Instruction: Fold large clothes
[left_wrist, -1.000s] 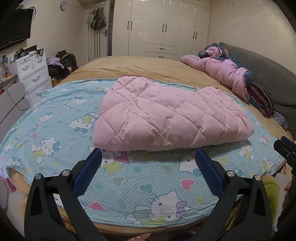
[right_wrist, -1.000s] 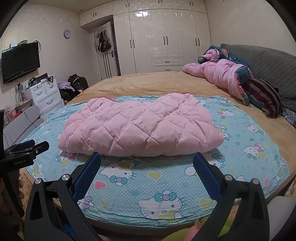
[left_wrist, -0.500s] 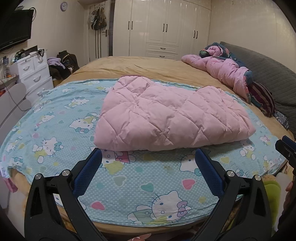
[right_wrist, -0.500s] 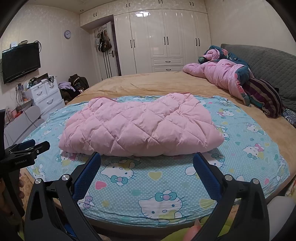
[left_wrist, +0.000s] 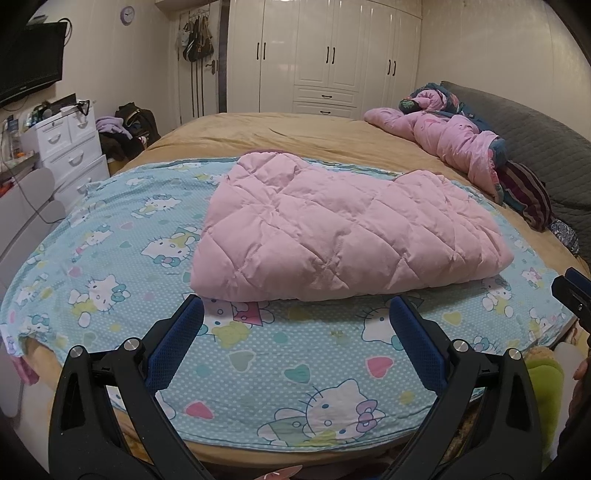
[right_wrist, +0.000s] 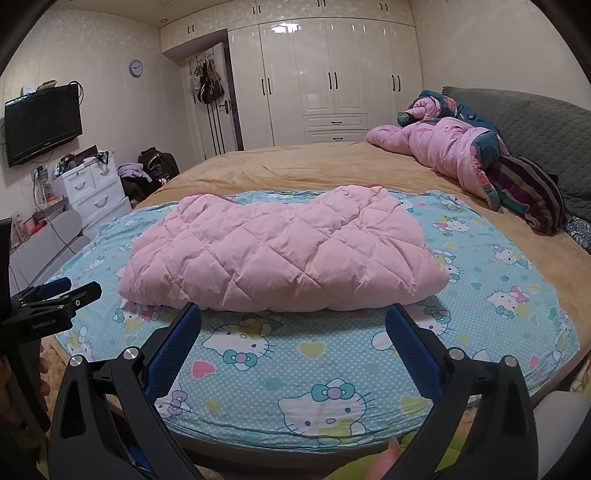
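With both the left gripper (left_wrist: 293, 325) and right gripper (right_wrist: 293, 332) spread wide and empty short of the pink quilted jacket (right_wrist: 284, 254) lying folded on the cartoon sheet (right_wrist: 332, 362), we should pinch matching corners and lift evenly.

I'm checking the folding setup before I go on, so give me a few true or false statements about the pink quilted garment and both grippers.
1. The pink quilted garment lies on the cartoon-cat sheet. True.
2. The left gripper grips the garment. False: it is open, short of it.
3. The right gripper is open. True.
4. The wardrobe doors are open. False: they are closed.
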